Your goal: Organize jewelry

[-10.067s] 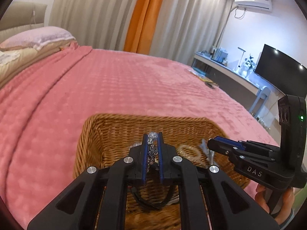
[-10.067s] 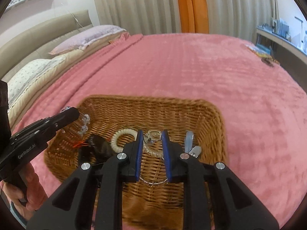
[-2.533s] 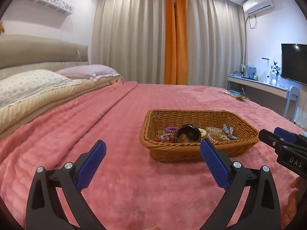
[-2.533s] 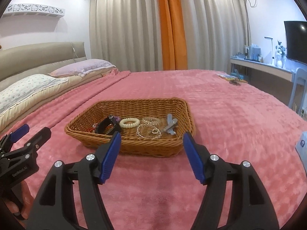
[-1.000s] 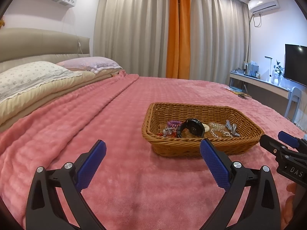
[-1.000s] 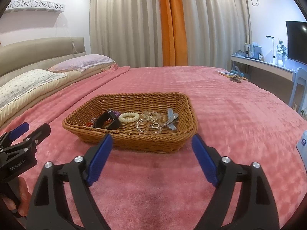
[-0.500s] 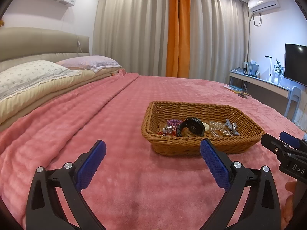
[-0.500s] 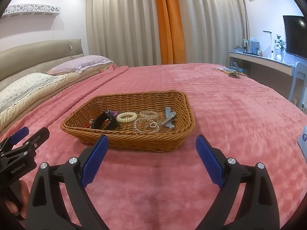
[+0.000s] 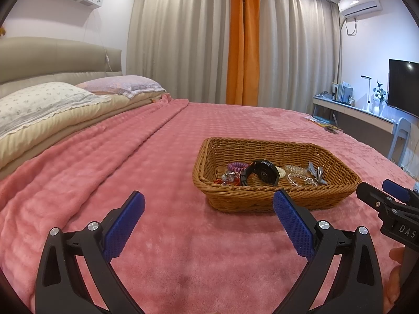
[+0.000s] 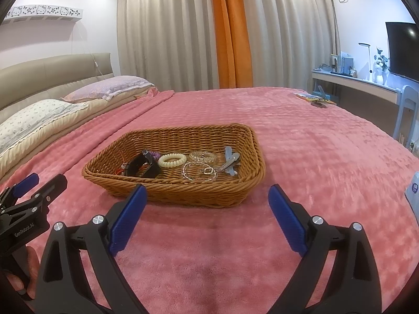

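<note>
Jewelry [image 10: 180, 163] is lying gathered inside the basket [image 10: 243, 141], which is sitting mid-bed on the pink blanket [image 10: 314, 141]. Nothing loose is showing on the blanket; sorting is looking done. Left gripper [image 9: 208, 205] at basket's 7 o'clock, right gripper [image 10: 207, 196] at 6: both gaping wide, gripping nothing.

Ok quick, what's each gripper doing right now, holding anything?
Left gripper: open, holding nothing.
Right gripper: open, jaws just widened, nothing between them.
</note>
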Demonstrator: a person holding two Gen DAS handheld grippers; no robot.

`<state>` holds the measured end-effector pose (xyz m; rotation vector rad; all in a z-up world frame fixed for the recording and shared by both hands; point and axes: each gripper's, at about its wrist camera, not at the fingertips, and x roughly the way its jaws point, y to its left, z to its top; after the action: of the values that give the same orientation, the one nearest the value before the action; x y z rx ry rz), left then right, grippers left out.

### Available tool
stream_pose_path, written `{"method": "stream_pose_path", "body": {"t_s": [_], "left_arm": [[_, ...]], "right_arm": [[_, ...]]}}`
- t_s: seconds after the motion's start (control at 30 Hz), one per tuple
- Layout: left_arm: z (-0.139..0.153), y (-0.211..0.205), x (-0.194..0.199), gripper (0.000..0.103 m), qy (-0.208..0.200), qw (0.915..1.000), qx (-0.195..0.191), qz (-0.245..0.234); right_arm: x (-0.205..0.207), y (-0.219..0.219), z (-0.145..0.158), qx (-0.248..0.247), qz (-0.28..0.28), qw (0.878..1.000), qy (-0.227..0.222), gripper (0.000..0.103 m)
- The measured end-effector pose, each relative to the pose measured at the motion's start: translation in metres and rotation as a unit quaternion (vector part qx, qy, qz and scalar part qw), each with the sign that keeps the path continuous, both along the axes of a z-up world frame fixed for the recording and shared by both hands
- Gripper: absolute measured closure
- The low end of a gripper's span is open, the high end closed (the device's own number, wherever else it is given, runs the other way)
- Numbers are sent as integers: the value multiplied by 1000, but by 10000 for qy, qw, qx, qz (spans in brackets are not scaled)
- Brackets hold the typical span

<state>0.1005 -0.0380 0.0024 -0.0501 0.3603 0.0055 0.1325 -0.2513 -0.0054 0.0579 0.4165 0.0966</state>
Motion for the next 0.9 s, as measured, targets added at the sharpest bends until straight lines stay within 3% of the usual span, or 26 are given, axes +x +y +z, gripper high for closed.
{"method": "stream_pose_path", "body": {"t_s": [0.9], "left_arm": [[-2,0,-2,8,23,10000,-14,-25]], "right_arm": [[0,-1,0,7,-1,10000,8,12]]}}
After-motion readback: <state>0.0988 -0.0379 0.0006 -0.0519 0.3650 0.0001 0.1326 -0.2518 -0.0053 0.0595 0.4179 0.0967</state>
